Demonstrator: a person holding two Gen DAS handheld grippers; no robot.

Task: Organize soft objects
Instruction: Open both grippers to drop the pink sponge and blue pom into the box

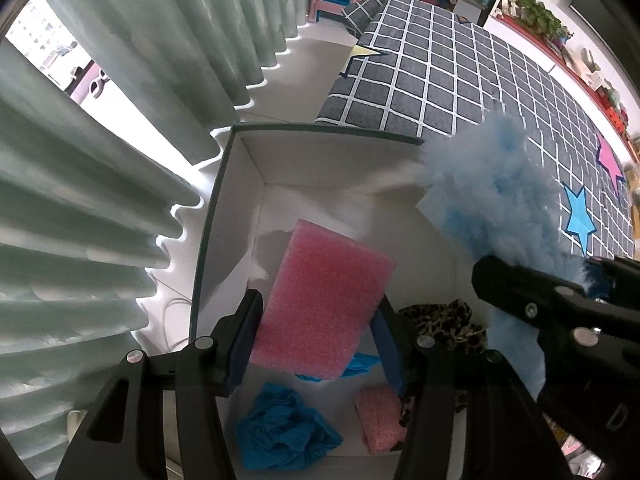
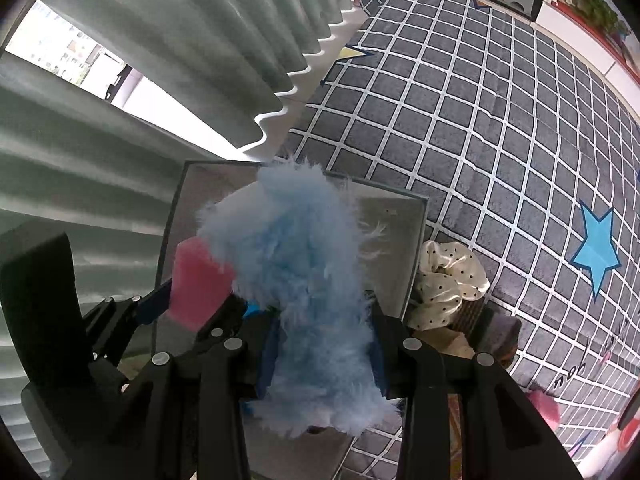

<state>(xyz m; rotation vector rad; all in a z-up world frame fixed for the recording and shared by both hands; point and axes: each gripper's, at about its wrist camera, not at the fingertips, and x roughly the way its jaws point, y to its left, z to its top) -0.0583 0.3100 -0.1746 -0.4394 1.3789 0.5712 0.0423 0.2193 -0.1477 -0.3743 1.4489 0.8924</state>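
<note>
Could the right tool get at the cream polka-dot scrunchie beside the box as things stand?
Probably not yet: the right tool is shut on a fluffy light-blue duster. The cream polka-dot satin scrunchie itself lies uncovered.

My left claw (image 1: 316, 344) clamps a pink sponge (image 1: 320, 300) tilted above the white box (image 1: 224, 184); my right (image 2: 320, 354) squeezes a fluffy blue duster (image 2: 296, 264) at its rim.

Each black claw (image 1: 316, 340) has silver rivets, angular linkage arms and blue pads (image 1: 386, 344).
</note>
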